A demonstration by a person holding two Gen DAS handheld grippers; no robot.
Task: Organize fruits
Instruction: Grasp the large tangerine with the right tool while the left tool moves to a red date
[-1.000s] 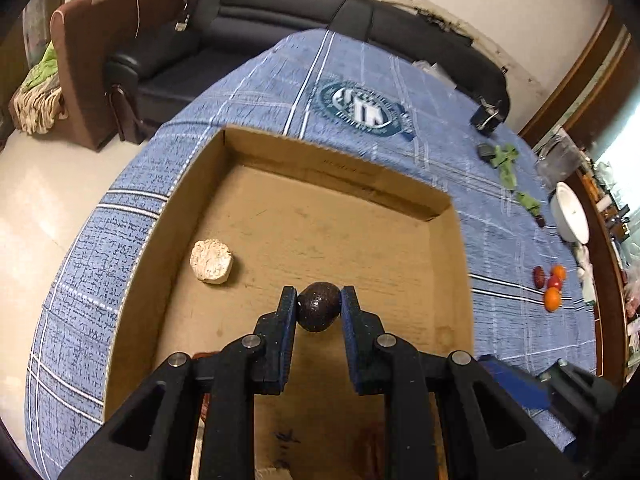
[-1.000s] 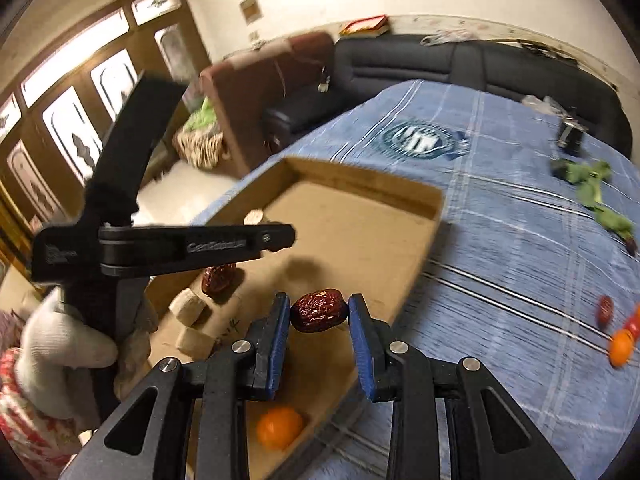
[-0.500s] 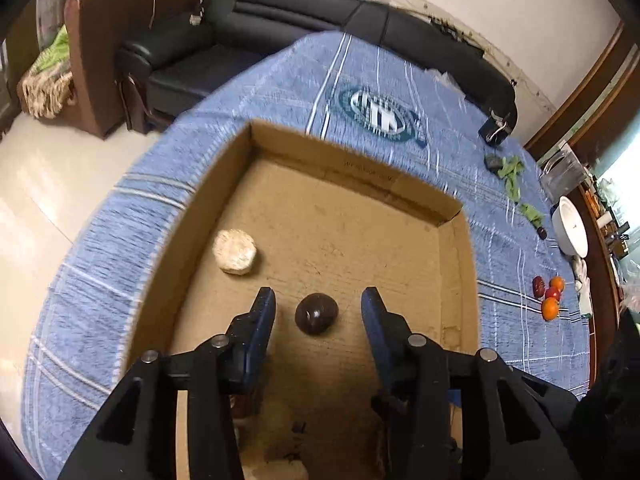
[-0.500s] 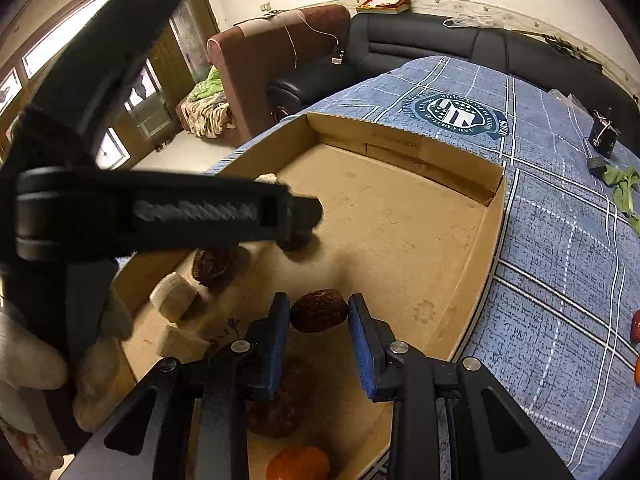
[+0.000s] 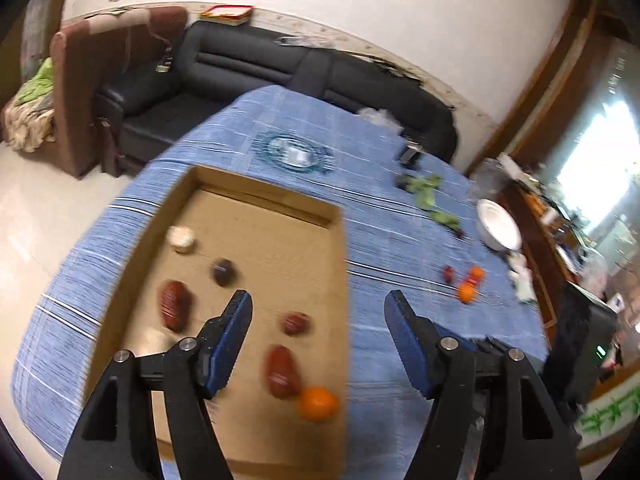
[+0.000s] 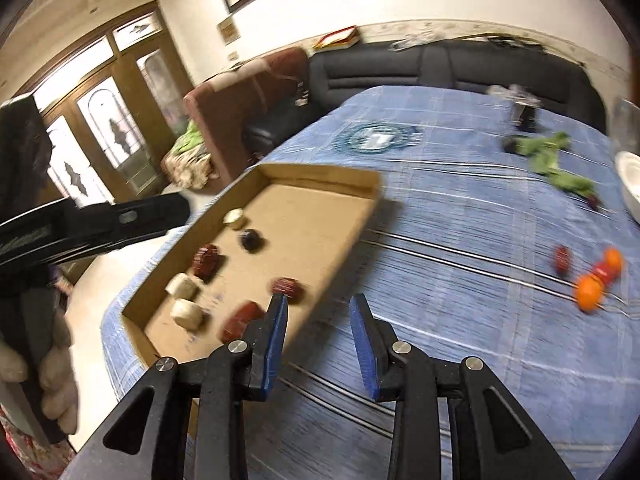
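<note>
Both drops are done: my left hand-held gripper (image 5: pixel 318 312) is hanging wide open, the dark round fruit (image 5: pixel 223 272) it was gripping now lying ahead of it in the cardboard box (image 5: pixel 340 240). My right hand-held gripper (image 6: pixel 318 316) is gaping too, its red date (image 6: pixel 287 286) sitting just ahead-left. I am turning toward the loose fruits (image 6: pixel 588 280) well ahead-right on the tabletop (image 6: pixel 460 248).

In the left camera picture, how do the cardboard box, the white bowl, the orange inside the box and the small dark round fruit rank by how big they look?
Largest to smallest, as they look:
1. cardboard box
2. white bowl
3. orange
4. dark round fruit

The orange lies nearer the camera than the bowl and the dark fruit, and the picture is blurred, so true sizes stay unsure.
</note>
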